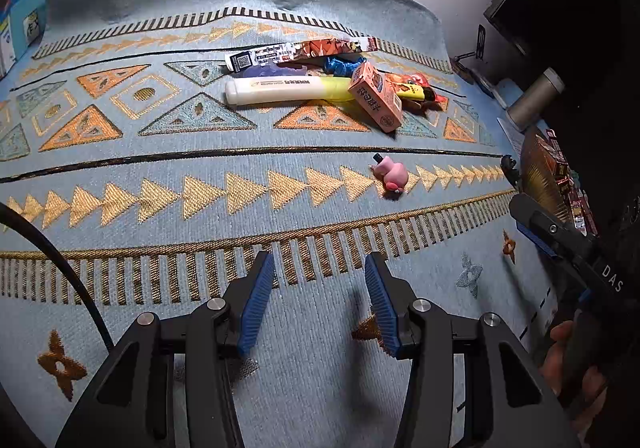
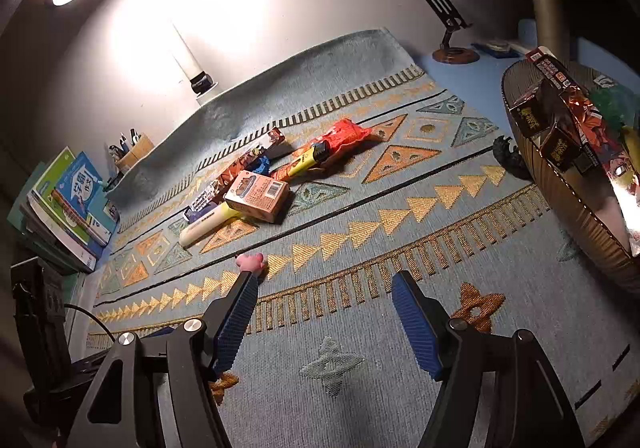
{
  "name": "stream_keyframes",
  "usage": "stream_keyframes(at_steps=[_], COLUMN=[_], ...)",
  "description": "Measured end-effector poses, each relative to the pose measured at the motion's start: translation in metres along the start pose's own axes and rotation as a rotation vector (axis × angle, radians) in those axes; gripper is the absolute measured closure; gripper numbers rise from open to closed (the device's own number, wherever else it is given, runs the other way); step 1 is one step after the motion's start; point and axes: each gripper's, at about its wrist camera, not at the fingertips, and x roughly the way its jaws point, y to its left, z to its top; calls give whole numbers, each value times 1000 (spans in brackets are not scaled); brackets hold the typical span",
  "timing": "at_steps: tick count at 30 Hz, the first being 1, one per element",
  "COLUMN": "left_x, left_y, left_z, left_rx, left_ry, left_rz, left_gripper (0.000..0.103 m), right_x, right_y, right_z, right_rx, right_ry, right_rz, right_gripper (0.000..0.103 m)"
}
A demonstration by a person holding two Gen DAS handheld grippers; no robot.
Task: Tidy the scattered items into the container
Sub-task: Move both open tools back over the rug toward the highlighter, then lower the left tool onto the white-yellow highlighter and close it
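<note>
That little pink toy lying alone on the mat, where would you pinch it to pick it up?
Probably across the round body of the pink toy, coming down from above. It lies on its side, apart from the pile, so both flanks are free; the small black stub at its far end looks too thin to hold.

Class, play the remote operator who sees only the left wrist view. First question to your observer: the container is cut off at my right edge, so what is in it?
Observer: The right wrist view shows the brown oval ribbed container holding dark printed boxes and a green crinkly item.
Operator: Is the right gripper holding anything?
Observer: No. The right gripper is open above the blue patterned cloth, with nothing between its fingers.
Operator: What stands beside the container?
Observer: A small dark animal figurine stands on the cloth, next to the container's wall.
</note>
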Motion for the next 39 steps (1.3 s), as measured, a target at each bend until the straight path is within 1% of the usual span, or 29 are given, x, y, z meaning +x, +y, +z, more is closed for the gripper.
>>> stream_keyframes(at_steps=[3, 5, 7, 8, 11, 12, 13, 15, 17, 19, 22, 24, 25, 26, 27, 28, 29, 30, 31, 33, 35, 36, 37, 38, 39], left_x=[0, 0, -1, -3, -4, -1, 4, 17, 28, 40, 44, 38, 35, 36, 37, 39, 41, 42, 44, 47, 56, 62, 66, 67, 70], left_y=[2, 6, 9, 12, 25, 28, 30, 32, 35, 38, 38, 31, 24, 16, 5, -3, -11, -16, -18, -19, -20, -22, -26, -32, -37], left_z=[1, 9, 26, 37, 70, 80, 89, 101, 108, 113, 112, 104, 98, 93, 87, 84, 82, 84, 88, 99, 108, 110, 110, 110, 109], left_rx=[10, 31, 95, 135, 176, 193, 214, 261, 282, 264, 248, 273, 303, 345, 393, 434, 467, 488, 491, 466, 452, 460, 480, 510, 531], left_ry=[5, 15, 16, 1, -57, -69, -71, -61, -50, -25, -20, -11, 10, 47, 79, 91, 87, 73, 56, 35, 57, 81, 86, 71, 78], left_rz=[-12, -11, 24, 24, 44, 34, 28, 46, 23, -3, -32, -105, -144, -167, -153, -109, -62, -34, -23, -28, -44, -44, -26, -6, 5], left_gripper=[58, 58, 58, 58, 57, 57, 57, 57, 57, 57, 57, 57, 57, 57, 57, 57, 57, 57, 57, 57, 57, 57, 57, 57, 57], right_x=[7, 13, 18, 20, 17, 16, 17, 23, 27, 27, 27, 28, 28, 28, 27, 26, 25, 24, 24, 23, 22, 21, 22, 23, 24], right_y=[0, -3, -6, -7, -8, -7, -8, -10, -13, -17, -19, -21, -21, -21, -22, -22, -23, -23, -24, -24, -26, -27, -27, -28, -29], right_z=[-3, -6, -10, -12, -12, -12, -12, -11, -10, -10, -9, -9, -9, -9, -9, -9, -9, -9, -9, -9, -9, -9, -9, -8, -8], right_rx=[-24, -36, -55, -65, -66, -69, -66, -50, -33, -15, 2, 9, 12, 15, 17, 18, 20, 22, 24, 29, 35, 38, 41, 45, 49], right_ry=[-8, -20, -41, -46, -61, -73, -73, -43, -19, -18, -21, -14, -9, -8, -11, -15, -19, -23, -26, -31, -35, -35, -32, -26, -18], right_rz=[-22, -26, -10, -11, 34, 37, 36, 49, 63, 79, 95, 104, 109, 115, 123, 132, 140, 146, 152, 161, 169, 174, 180, 187, 194], right_gripper=[35, 35, 35, 35, 35, 35, 35, 35, 35, 35, 35, 35, 35, 35, 35, 35, 35, 35, 35, 35, 35, 35, 35, 35, 35])
